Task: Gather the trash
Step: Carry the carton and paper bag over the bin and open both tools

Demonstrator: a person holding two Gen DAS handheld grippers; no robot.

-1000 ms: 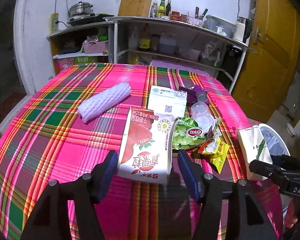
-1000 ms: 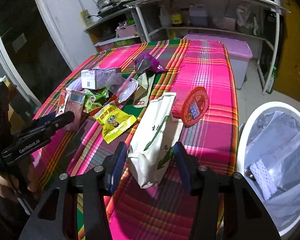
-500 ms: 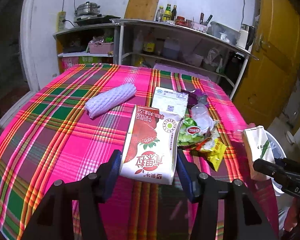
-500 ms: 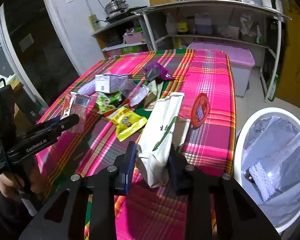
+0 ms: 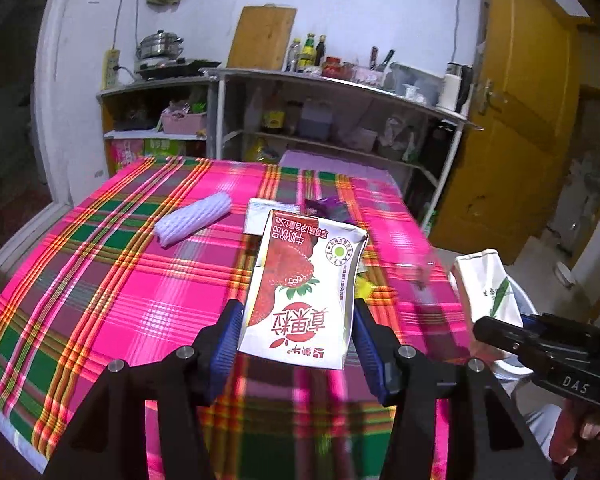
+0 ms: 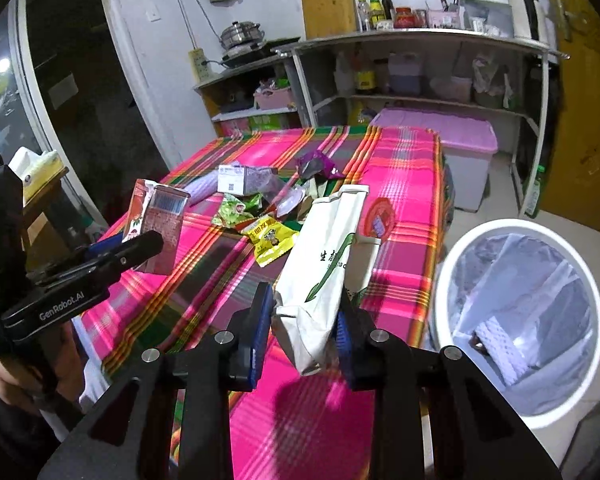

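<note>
A white bin (image 6: 452, 264) holds a clear liner (image 6: 540, 280) and foam netting (image 6: 500, 344).

A: Is the room evenly lit?

B: Yes, a cool indoor light; the pink plaid tablecloth (image 5: 140, 288) glows almost oversaturated.

A: Any blur?

B: Motion smear along the cloth's right side in the left view. Fisheye bends the grey metal shelf unit (image 6: 420, 40), and corners go black.

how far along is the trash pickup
Done: one white foam net already lies in the bin. In hand: the left gripper clamps the strawberry milk carton, the right gripper the white paper bag. Left: the yellow snack packet, green wrapper, purple wrapper and purple foam sleeve.
</note>
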